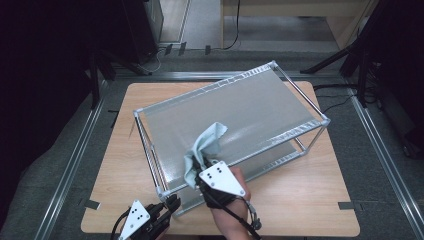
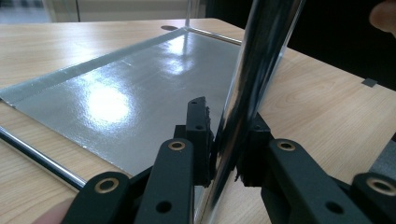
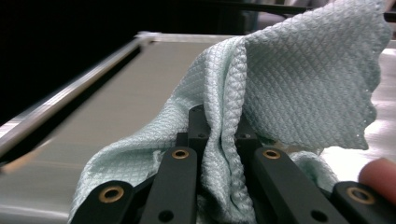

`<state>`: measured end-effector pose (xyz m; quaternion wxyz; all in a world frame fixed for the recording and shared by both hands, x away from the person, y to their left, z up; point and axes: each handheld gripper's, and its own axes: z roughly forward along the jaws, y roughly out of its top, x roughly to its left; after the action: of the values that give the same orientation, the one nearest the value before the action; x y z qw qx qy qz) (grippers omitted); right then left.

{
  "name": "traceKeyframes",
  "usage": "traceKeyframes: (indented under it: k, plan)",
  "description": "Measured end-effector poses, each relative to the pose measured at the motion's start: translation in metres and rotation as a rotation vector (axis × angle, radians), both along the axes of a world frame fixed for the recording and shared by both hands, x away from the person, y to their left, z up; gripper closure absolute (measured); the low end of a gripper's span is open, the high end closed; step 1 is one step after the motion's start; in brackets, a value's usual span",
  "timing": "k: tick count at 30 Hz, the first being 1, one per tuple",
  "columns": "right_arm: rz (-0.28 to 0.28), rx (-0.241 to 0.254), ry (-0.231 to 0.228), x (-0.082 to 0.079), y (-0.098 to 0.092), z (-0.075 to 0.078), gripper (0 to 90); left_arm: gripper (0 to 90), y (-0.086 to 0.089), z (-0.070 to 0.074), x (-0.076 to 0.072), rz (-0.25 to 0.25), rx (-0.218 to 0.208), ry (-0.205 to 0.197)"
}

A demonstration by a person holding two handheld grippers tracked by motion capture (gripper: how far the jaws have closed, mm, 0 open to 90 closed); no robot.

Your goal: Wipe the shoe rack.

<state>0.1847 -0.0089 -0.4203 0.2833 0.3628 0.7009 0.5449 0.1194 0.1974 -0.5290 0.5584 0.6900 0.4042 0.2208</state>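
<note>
In the high view, a metal rack [image 1: 235, 120] is standing askew on the wooden table [image 1: 300, 205]. The right gripper [image 1: 204, 170] is resting over the rack's top shelf near its front edge, pinching a pale green cloth [image 1: 202, 150] that is bunching up on the shelf. The left gripper [image 1: 167, 205] is sitting at the rack's near corner.

In the left gripper view, the left gripper [image 2: 228, 140] is clamping its jaws on the rack's chrome post [image 2: 259, 70], the lower shelf [image 2: 130, 98] lying beyond.

In the right gripper view, the right gripper [image 3: 219, 135] is squeezing the cloth [image 3: 289, 84] tightly between its jaws above the shelf [image 3: 116, 102].
</note>
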Motion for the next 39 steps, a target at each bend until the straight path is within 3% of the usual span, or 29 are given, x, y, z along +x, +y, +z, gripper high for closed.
traceKeyframes:
  k: [3, 7, 12, 16, 25, 30, 32, 35, 39]
  plan:
    - [0.051, 0.000, 0.008, -0.010, 0.016, 0.001, 83.9, 78.3, -0.002, 0.000, 0.000, -0.009, 0.004, -0.001]
    - [0.195, 0.002, 0.034, -0.025, 0.035, 0.003, 83.6, 78.9, -0.008, 0.000, -0.001, 0.013, 0.034, -0.010]
    - [0.242, -0.001, 0.016, -0.025, 0.026, 0.004, 82.8, 79.4, -0.008, -0.001, -0.002, 0.003, 0.050, -0.013]
    - [0.212, -0.030, -0.024, -0.017, 0.003, 0.004, 82.2, 79.4, -0.007, -0.001, -0.002, -0.003, 0.057, -0.013]
    - [0.031, -0.022, -0.001, 0.025, -0.081, 0.008, 81.1, 79.4, -0.007, -0.001, -0.003, -0.003, 0.056, -0.012]
    - [-0.071, -0.010, 0.004, 0.040, -0.113, 0.008, 80.9, 79.4, -0.006, -0.001, -0.003, -0.011, 0.054, -0.011]
    - [-0.075, 0.015, 0.023, 0.042, -0.117, 0.009, 80.8, 79.3, -0.005, -0.002, -0.002, -0.018, 0.049, -0.009]
    - [-0.099, 0.009, 0.029, 0.040, -0.111, 0.009, 81.7, 79.2, -0.002, -0.002, -0.002, -0.023, 0.039, -0.008]
    - [-0.069, 0.009, 0.035, 0.033, -0.097, 0.009, 82.9, 79.1, -0.002, -0.002, -0.003, -0.015, 0.037, -0.005]
